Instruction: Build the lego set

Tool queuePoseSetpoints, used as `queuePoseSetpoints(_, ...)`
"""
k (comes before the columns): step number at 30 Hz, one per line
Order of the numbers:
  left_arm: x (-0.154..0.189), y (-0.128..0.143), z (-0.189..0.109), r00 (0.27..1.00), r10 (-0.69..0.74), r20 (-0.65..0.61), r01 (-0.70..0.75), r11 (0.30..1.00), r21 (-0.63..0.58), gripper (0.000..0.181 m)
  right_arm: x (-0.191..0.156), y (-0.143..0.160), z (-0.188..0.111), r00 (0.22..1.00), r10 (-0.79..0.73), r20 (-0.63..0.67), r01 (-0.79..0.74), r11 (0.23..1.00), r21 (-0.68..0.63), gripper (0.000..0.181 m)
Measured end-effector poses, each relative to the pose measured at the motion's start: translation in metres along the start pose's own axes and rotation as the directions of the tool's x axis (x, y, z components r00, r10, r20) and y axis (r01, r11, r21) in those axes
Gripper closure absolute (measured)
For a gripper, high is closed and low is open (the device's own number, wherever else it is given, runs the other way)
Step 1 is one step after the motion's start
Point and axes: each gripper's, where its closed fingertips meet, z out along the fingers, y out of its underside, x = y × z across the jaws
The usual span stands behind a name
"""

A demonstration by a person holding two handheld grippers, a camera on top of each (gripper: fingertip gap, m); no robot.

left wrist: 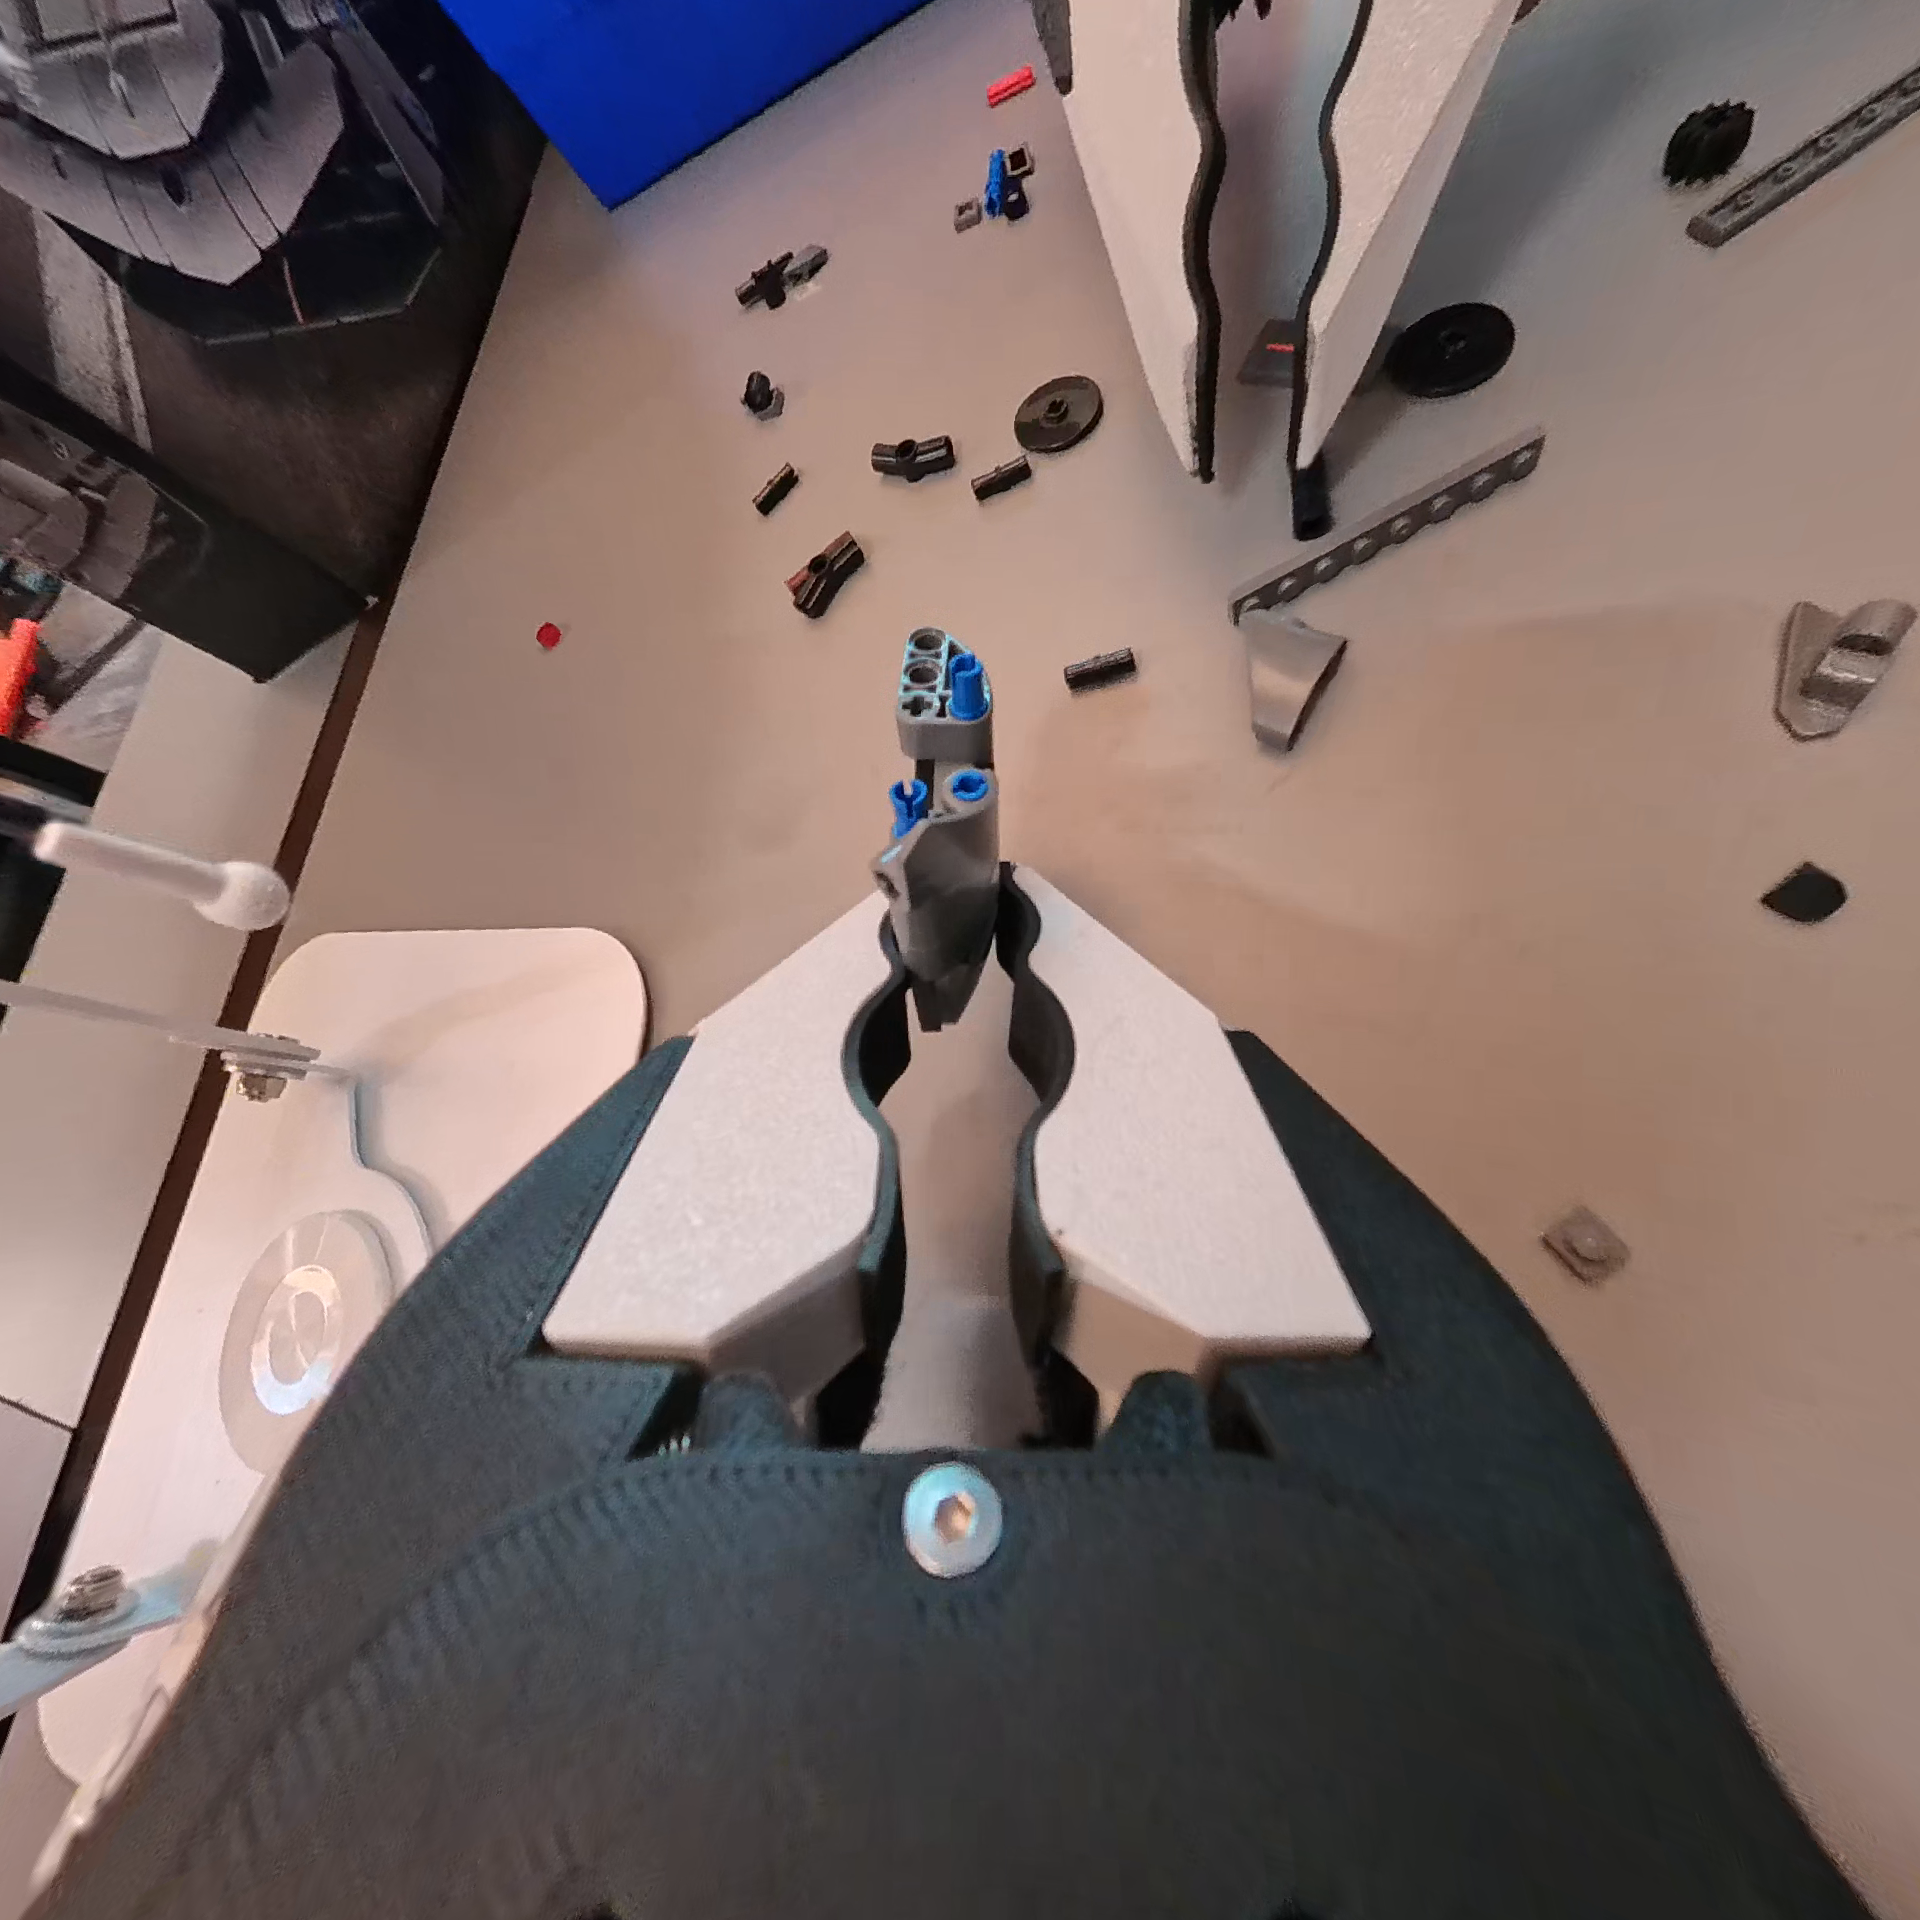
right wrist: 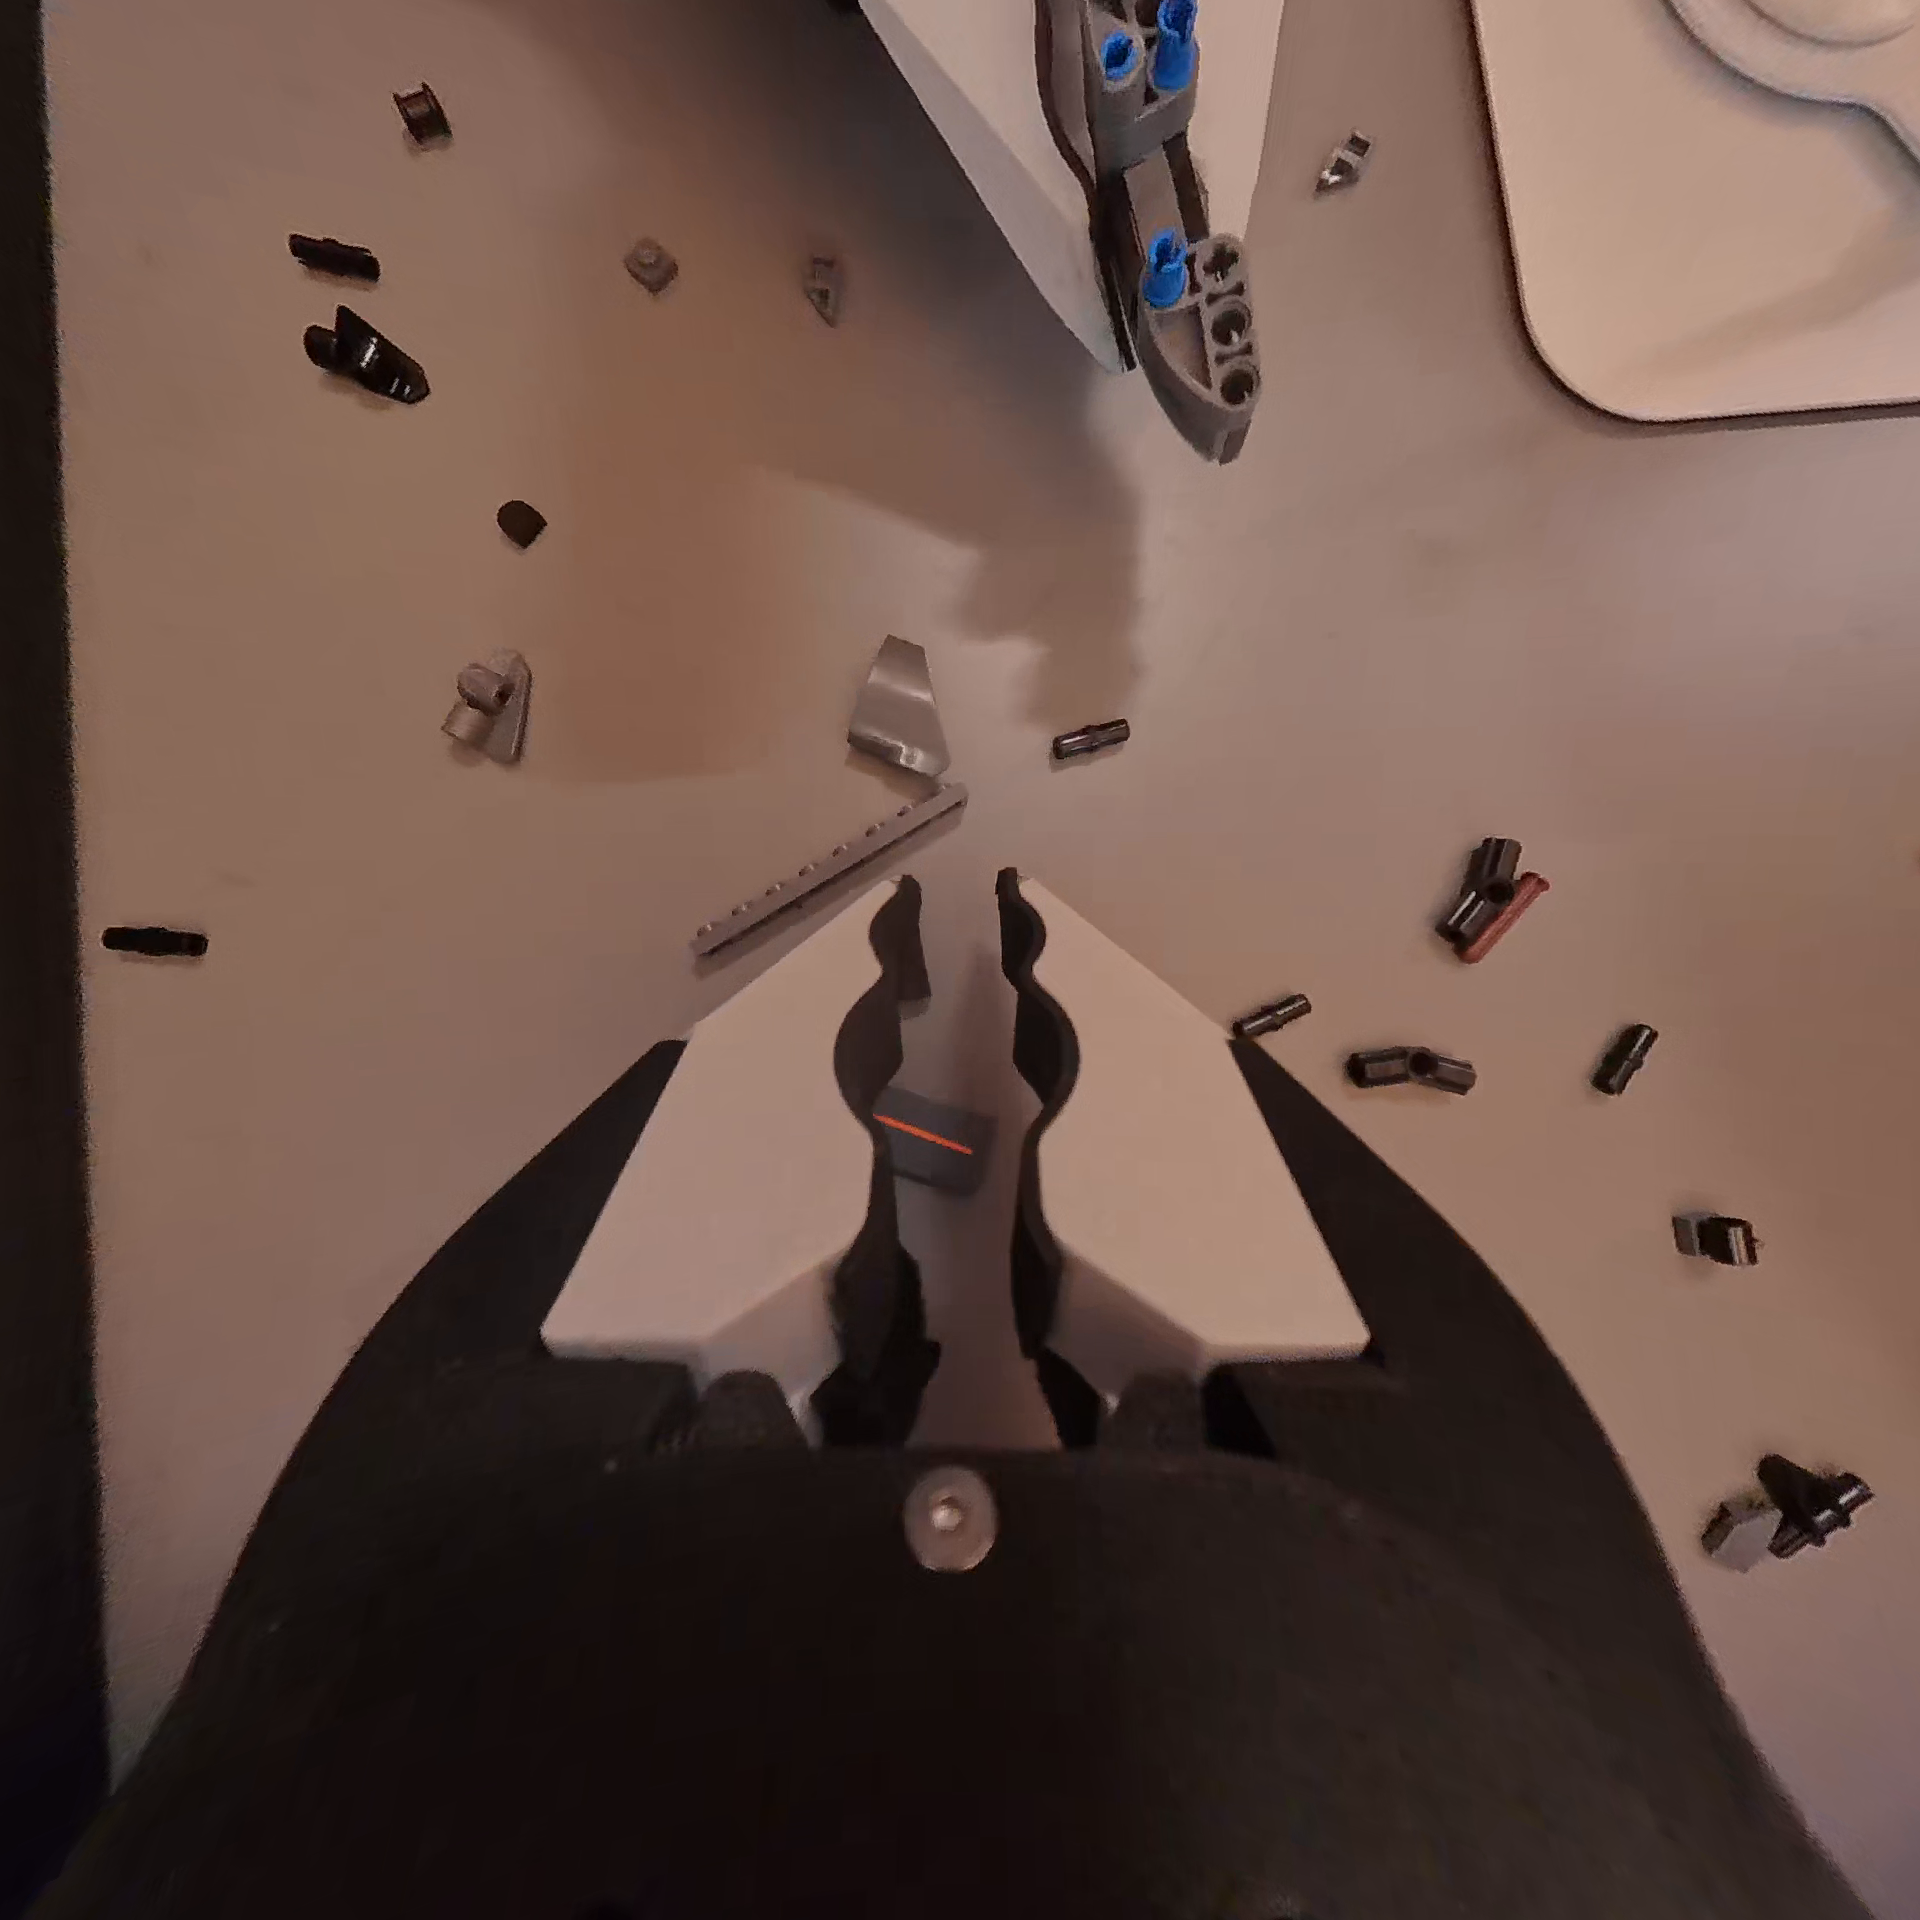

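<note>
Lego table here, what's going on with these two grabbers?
A person is building a Lego set with handheld tongs. The left tongs are shut on a grey curved Technic assembly with blue pins, held up above the beige table. The right tongs are open over the table, near a long grey holed beam, with a small dark tile with an orange line lying between the fingers. Loose black connectors lie scattered around.

Grey lego assembly [left wrist: 940, 831]: curved grey beams joined end to end, blue pins [left wrist: 968, 686] protruding, round and cross holes visible at the far end. It is clamped at its near end between the pads of the left hand-held gripper [left wrist: 948, 914], projecting forward above the tabletop [left wrist: 1351, 935]. Loose pieces lie scattered: black connector pins [left wrist: 1099, 670], a long grey holed beam [left wrist: 1392, 535], a black disc [left wrist: 1058, 412], grey curved panels [left wrist: 1286, 681].
</note>
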Motion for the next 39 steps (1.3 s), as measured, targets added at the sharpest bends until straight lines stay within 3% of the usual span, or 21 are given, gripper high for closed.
queuePoseSetpoints(9, -0.009, -0.006, -0.001, 0.981, 0.145, 0.125, -0.145, 0.989, -0.012, 0.171, -0.002, -0.002, 0.003, 1.000, -0.022, 0.000, 0.022, 1.000, 0.009, 0.168)
queuePoseSetpoints(15, -0.014, -0.021, -0.005, 0.928, 0.281, 0.243, -0.282, 0.959, -0.032, 0.171, -0.002, -0.005, 0.001, 0.999, -0.036, -0.007, 0.036, 0.999, 0.028, 0.169)
queuePoseSetpoints(22, -0.029, -0.051, -0.022, 0.747, 0.473, 0.467, -0.464, 0.874, -0.144, 0.171, 0.000, -0.007, 0.000, 0.999, -0.042, -0.017, 0.042, 0.998, 0.041, 0.168)
queuePoseSetpoints(29, -0.027, -0.078, -0.035, 0.592, 0.573, 0.566, -0.573, 0.794, -0.204, 0.171, -0.001, -0.009, -0.002, 0.999, -0.048, -0.022, 0.049, 0.997, 0.051, 0.169)
queuePoseSetpoints(36, -0.026, -0.082, -0.036, 0.566, 0.588, 0.577, -0.591, 0.778, -0.213, 0.171, 0.001, -0.011, -0.003, 0.998, -0.050, -0.032, 0.052, 0.997, 0.061, 0.168)
queuePoseSetpoints(39, -0.026, -0.076, -0.032, 0.602, 0.572, 0.557, -0.573, 0.795, -0.197, 0.171, 0.003, -0.012, -0.005, 0.998, -0.046, -0.045, 0.049, 0.996, 0.070, 0.168)
